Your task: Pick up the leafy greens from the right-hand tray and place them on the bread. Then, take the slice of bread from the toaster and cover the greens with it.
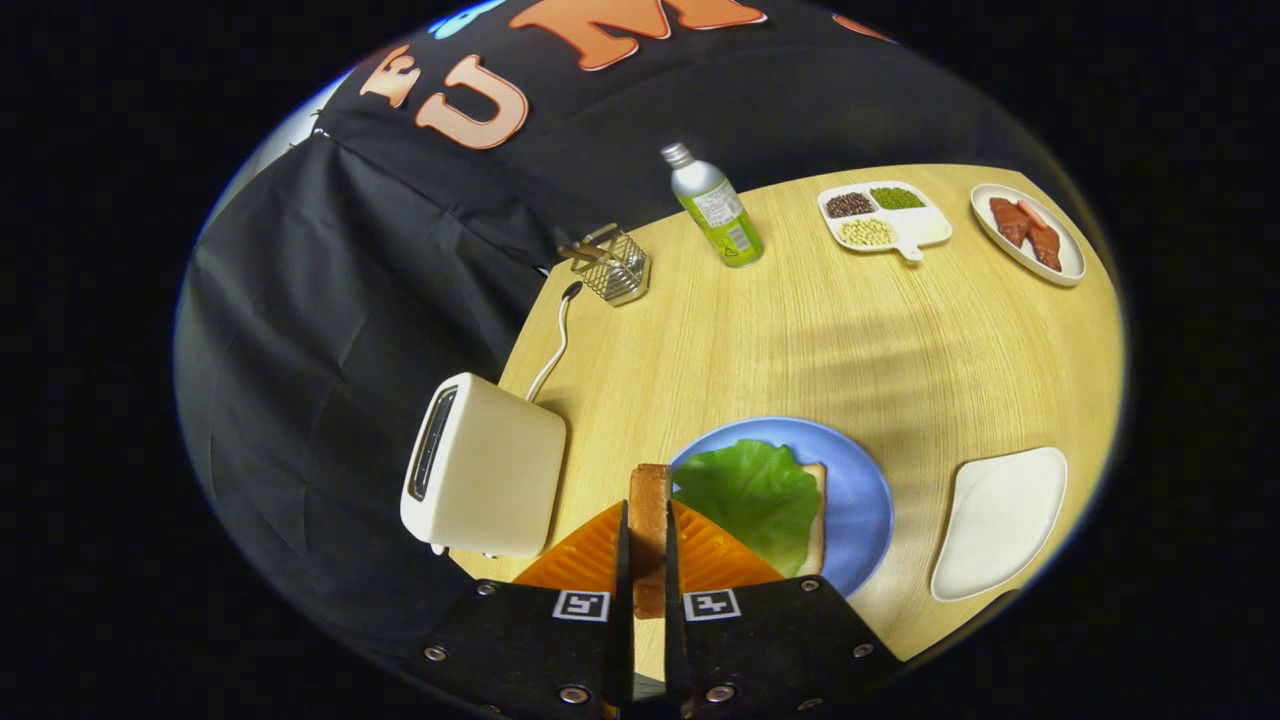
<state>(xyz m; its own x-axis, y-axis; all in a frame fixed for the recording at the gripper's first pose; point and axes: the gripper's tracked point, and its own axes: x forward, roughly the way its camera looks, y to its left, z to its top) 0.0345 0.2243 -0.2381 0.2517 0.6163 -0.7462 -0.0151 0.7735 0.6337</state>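
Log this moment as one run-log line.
gripper shut on bread slice | greens already on plate's bread | slice held edge-up between toaster and plate | cover pending

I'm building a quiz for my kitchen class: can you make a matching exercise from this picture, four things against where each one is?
Things:
1. bread slice
2. leafy greens
3. toaster
4. white tray

Places:
A. on the bread on the blue plate
B. right of the blue plate, nothing on it
C. gripped on edge between the fingers of the tongs
D. at the table edge, left of the tongs, cord running back

Pairs: 1-C, 2-A, 3-D, 4-B
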